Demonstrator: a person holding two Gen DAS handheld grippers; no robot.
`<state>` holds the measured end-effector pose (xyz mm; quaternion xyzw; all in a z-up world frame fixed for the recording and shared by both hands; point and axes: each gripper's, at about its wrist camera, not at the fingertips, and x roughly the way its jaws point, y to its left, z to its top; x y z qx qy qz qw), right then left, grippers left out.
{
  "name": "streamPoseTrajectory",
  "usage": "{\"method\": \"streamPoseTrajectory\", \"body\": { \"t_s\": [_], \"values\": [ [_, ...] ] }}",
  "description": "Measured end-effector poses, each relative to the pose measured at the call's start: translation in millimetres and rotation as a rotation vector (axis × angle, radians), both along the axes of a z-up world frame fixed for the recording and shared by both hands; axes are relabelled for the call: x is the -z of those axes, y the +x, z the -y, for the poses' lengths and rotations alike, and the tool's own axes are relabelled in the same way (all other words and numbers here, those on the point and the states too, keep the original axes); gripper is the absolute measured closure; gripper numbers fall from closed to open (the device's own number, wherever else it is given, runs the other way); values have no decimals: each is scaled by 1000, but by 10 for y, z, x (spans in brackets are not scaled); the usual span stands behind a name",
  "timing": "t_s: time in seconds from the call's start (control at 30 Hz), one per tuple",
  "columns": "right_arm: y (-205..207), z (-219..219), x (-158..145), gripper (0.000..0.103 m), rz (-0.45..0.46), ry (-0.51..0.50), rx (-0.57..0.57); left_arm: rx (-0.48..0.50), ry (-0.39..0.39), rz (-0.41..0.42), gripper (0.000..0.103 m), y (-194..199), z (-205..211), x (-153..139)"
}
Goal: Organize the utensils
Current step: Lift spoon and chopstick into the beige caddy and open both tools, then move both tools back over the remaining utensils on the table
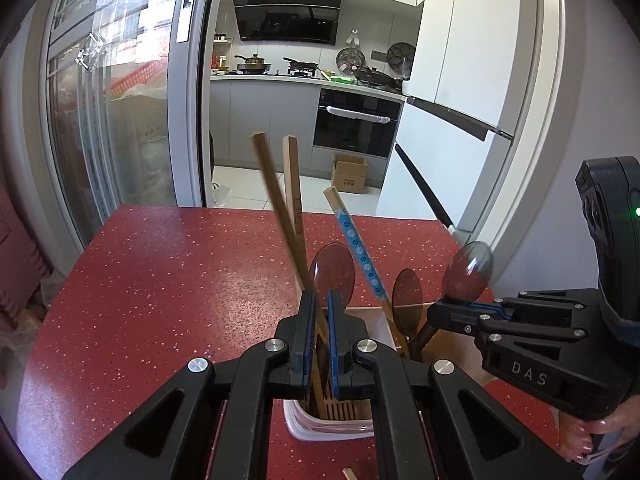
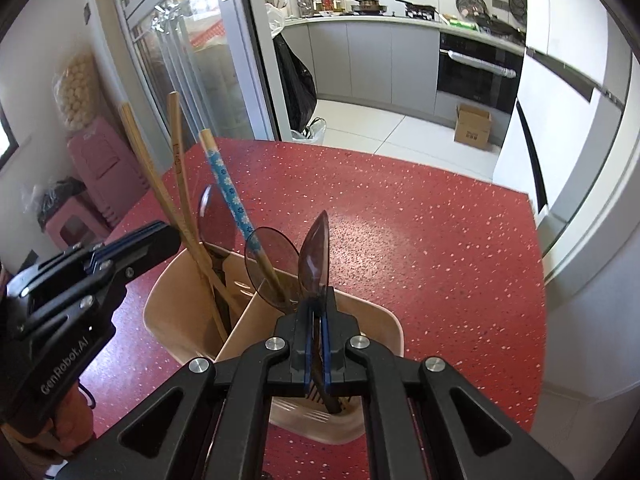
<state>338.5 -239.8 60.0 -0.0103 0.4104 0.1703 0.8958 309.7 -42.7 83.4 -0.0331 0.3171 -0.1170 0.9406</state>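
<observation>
Here, both grippers lower utensils into the divided holder (image 2: 180, 316) on the red table (image 2: 420, 260): the left gripper (image 1: 320, 320) clamped on chopsticks (image 1: 276, 200), the right gripper (image 2: 316, 320) clamped on a smoky spoon (image 2: 316, 256); release should follow, though the blue-patterned chopstick (image 2: 228, 188) and seated spoons (image 2: 272, 264) crowd the slots.

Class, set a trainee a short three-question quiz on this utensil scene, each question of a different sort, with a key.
1. True or false: the right tool grips a brown spoon by its handle.
2. The left tool grips: A chopsticks; B a fork; C nothing.
3. Fill in: the holder has ___ compartments, split by a divider.

Key: 1 true; 2 A; 3 two.
</observation>
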Motion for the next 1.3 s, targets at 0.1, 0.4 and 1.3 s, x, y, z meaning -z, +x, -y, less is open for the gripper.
{"method": "streamPoseTrajectory", "body": {
  "t_s": [0.1, 0.4, 1.3],
  "values": [
    [20, 66, 5, 73, -12, 57, 1, -7, 0, -2, 68, -4, -20, 2],
    [-139, 182, -75, 59, 34, 128, 23, -30, 4, 25, 68, -127, -68, -74],
    [-1145, 583, 109, 23, -2, 294, 111, -60, -17, -9, 67, -1378, -351, 45]
  ]
}}
